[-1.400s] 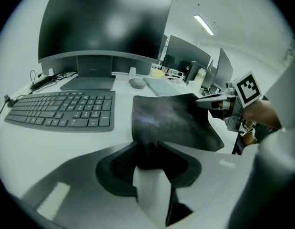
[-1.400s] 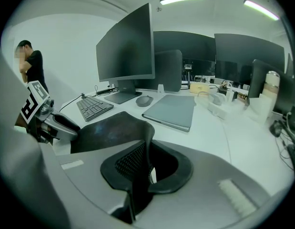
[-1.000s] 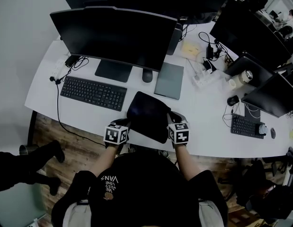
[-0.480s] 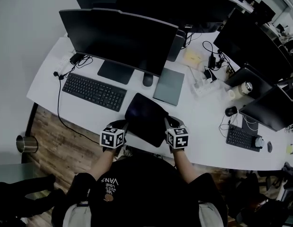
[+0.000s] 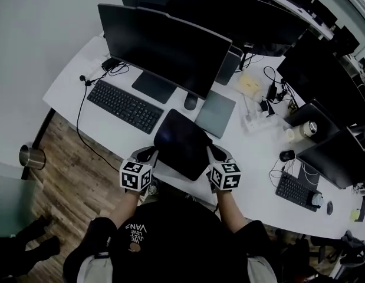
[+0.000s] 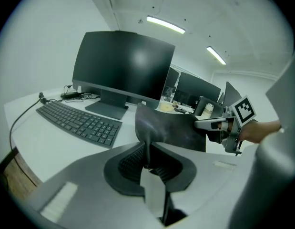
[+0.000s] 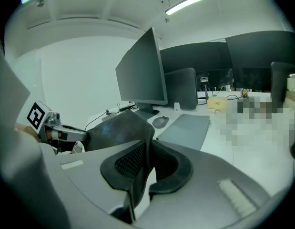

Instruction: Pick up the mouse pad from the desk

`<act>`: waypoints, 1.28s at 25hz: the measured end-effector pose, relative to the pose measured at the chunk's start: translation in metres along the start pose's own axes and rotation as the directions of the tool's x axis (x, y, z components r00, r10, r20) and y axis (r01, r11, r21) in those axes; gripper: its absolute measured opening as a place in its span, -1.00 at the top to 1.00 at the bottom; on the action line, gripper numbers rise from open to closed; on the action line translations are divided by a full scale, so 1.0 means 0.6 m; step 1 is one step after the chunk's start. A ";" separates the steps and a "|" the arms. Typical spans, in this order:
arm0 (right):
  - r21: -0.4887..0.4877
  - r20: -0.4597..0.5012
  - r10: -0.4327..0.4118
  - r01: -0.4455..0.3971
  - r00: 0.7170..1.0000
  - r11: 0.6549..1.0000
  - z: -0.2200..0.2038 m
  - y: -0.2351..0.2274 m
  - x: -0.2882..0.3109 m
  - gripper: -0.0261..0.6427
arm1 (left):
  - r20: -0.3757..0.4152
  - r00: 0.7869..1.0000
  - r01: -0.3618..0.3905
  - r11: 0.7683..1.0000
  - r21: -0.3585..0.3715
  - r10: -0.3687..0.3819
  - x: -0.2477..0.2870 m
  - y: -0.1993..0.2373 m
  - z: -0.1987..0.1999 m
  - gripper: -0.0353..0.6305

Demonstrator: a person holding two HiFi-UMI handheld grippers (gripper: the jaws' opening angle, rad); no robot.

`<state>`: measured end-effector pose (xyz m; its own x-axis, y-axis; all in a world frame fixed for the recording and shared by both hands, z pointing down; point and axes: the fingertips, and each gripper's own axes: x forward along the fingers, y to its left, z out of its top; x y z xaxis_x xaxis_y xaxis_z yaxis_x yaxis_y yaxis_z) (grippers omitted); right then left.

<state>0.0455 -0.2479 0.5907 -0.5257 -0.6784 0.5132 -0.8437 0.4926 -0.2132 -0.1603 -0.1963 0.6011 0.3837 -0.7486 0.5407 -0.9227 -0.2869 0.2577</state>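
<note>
The dark mouse pad (image 5: pixel 182 143) hangs between my two grippers, lifted off the white desk (image 5: pixel 253 152) at its near edge. My left gripper (image 5: pixel 151 154) is shut on the pad's left edge; its jaws have just been closing, with the pad between them. On the opposite edge my right gripper (image 5: pixel 214 152) is shut. In the left gripper view the mouse pad (image 6: pixel 171 128) bends up out of the left gripper (image 6: pixel 147 152), with the right gripper (image 6: pixel 200 125) at its far side. The right gripper view shows the mouse pad (image 7: pixel 114 130) clamped in the right gripper (image 7: pixel 148 155).
A black keyboard (image 5: pixel 124 106) lies left of the pad, under a large monitor (image 5: pixel 164 49). A mouse (image 5: pixel 190 102) and a grey flat pad (image 5: pixel 215 114) sit just beyond. Cables, a second keyboard (image 5: pixel 294 188) and more monitors crowd the right. A metal cup (image 5: pixel 30 156) stands on the floor.
Both grippers have risen together with the mouse pad, which now tilts up off the desk.
</note>
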 end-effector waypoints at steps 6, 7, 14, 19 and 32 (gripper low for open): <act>-0.028 0.045 0.085 -0.084 0.995 0.996 0.034 0.016 -0.021 0.80 | 0.097 0.993 -0.072 0.997 -0.018 0.073 -0.049 -0.014 0.022 0.78; -0.033 0.050 0.101 -0.099 0.994 0.995 0.038 0.019 -0.025 0.80 | 0.108 0.990 -0.085 0.996 -0.019 0.087 -0.056 -0.016 0.023 0.78; -0.062 0.089 0.190 -0.185 0.978 0.981 0.063 0.033 -0.054 0.80 | 0.169 0.973 -0.151 0.987 -0.049 0.158 -0.094 -0.044 0.024 0.78; -0.080 0.111 0.246 -0.238 0.963 0.968 0.072 0.036 -0.077 0.80 | 0.204 0.958 -0.191 0.979 -0.073 0.202 -0.115 -0.068 0.020 0.78; -0.123 0.098 0.323 -0.310 0.941 0.943 0.056 0.036 -0.118 0.80 | 0.231 0.934 -0.251 0.961 -0.116 0.272 -0.148 -0.126 -0.016 0.78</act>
<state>0.0609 -0.2077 0.5219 -0.7778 -0.5334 0.3325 -0.6190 0.7418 -0.2581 -0.1242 -0.1024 0.5416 0.0989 -0.9156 0.3898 -0.9785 -0.0184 0.2052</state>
